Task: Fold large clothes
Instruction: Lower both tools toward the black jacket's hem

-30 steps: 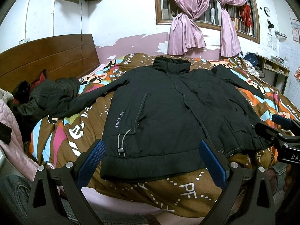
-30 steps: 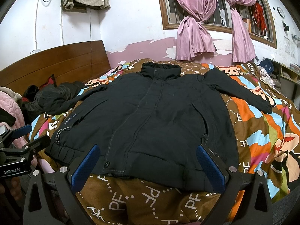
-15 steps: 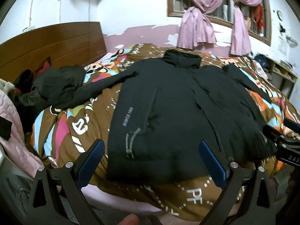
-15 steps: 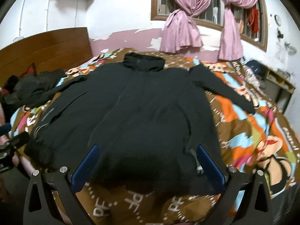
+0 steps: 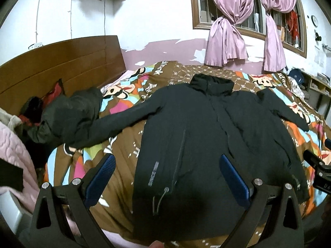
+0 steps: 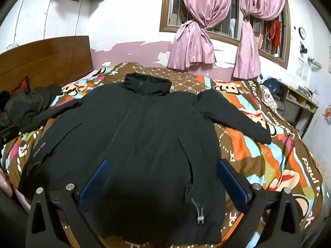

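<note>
Jacket (image 6: pixel 144 144), black and zipped, lay face up and spread flat on the patterned quilt (image 6: pixel 279 155), collar toward the window and hem at the near edge of the bed. One sleeve (image 5: pixel 124 122) reached out toward a dark heap (image 5: pixel 68 113) by the headboard; the other sleeve (image 6: pixel 233 115) angled out over the quilt on the opposite side. Left gripper (image 5: pixel 165 177) hung above the hem corner with the drawcord, its jaws wide apart and holding nothing. Right gripper (image 6: pixel 161 179) hovered over the other half of the hem, likewise spread and empty. No fold seemed begun. The sensible first step looked to be bringing each sleeve across the chest: pinch near the cuff, catch both layers of cloth, lift just enough to clear the body, and lay it flat without dragging the front askew. The padded fabric would probably spring back, so pressing the crease would help.
</note>
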Tool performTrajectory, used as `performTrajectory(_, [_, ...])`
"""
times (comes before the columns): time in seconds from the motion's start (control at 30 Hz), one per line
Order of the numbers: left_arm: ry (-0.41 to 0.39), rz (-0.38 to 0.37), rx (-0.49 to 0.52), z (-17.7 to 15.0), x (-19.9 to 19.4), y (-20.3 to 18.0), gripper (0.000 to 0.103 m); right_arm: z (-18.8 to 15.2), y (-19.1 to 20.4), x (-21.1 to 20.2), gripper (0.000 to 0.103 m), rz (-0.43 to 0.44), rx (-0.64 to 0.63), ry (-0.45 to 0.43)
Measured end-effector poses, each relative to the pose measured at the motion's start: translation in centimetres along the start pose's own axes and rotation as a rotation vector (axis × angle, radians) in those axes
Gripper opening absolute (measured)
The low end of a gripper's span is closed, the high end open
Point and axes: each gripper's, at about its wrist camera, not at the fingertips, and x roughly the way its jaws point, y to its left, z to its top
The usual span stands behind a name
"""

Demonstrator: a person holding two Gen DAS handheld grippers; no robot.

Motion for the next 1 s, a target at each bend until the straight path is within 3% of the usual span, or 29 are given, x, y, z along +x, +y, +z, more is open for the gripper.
performTrajectory(0.13, [0.0,0.027,-0.005,1.7,0.2,-0.6,0.098,1.6,-0.6,-0.3,0.103,-0.014,-0.016,-0.035])
performTrajectory(0.33, [-0.012,0.003,-0.002,4.9,0.1,-2.0,0.098,5.3,-2.6,-0.8,0.103,-0.033,-0.033,-0.056])
performTrajectory(0.47, [-0.025,-0.028,0.018,8.4,-0.2,-2.8,0.098,10.3,-5.7,-1.2,0.103,0.016,0.014,0.01])
performTrajectory(0.63, [0.051,-0.136,-0.034,12.6,1.6,-3.1,0.098,18.3,-12.5,-0.6,0.103,-0.085,0.22,0.085])
performTrajectory(0.73, [0.097,-0.162,-0.08,14.5,3.9,-3.2,0.098,21.5,-17.8,1.6,0.103,-0.105,0.408,0.101])
performTrajectory(0.83, [0.099,-0.139,-0.088,15.9,6.4,-3.7,0.098,23.2,-21.7,6.0,0.103,-0.19,0.488,0.13])
performTrajectory(1.0, [0.15,-0.148,-0.08,15.9,12.2,-5.1,0.098,21.2,-27.6,15.6,0.103,-0.259,0.598,0.253])
